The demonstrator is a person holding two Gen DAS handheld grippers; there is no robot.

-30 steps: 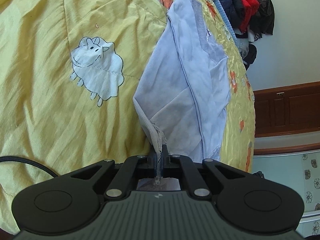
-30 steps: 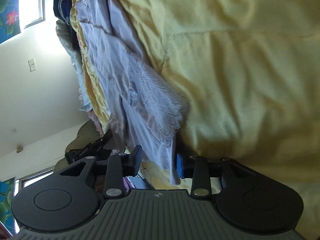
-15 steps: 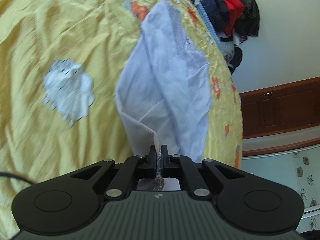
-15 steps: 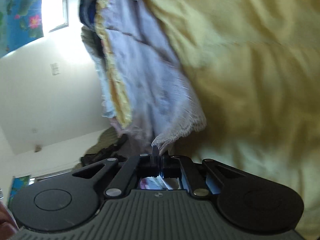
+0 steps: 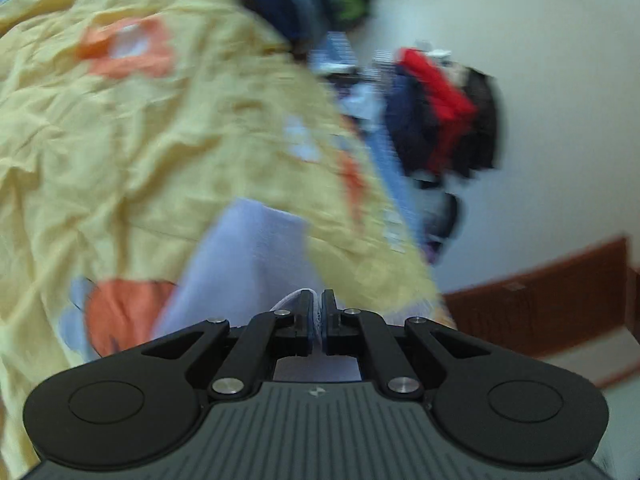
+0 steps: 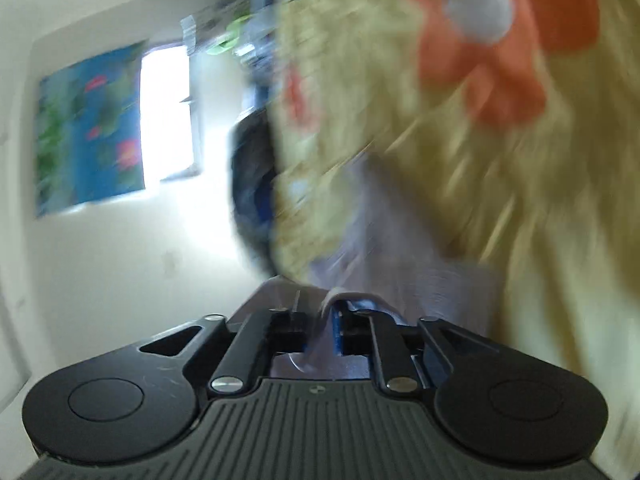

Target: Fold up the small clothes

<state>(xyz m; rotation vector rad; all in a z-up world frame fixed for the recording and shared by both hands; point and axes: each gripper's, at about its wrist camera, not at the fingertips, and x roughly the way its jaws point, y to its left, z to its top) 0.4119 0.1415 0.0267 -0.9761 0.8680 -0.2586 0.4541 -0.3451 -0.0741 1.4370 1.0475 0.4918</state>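
A small pale lavender garment lies on a yellow quilt. My left gripper is shut on an edge of it, with white fabric pinched between the jaws. In the right wrist view the same garment runs up from my right gripper, whose jaws stand close together with cloth between them. Both views are blurred by motion. Most of the garment is hidden below the grippers.
The quilt has orange and pale blue patches. A pile of dark, blue and red clothes sits beyond the bed's far edge against a white wall. A wooden panel is at right. A bright window and blue flowered curtain show at left.
Both grippers have swept forward across the quilt, carrying the garment's edges toward the far end. The right gripper closed on the cloth about half a second ago. The sheep patch has left the view.
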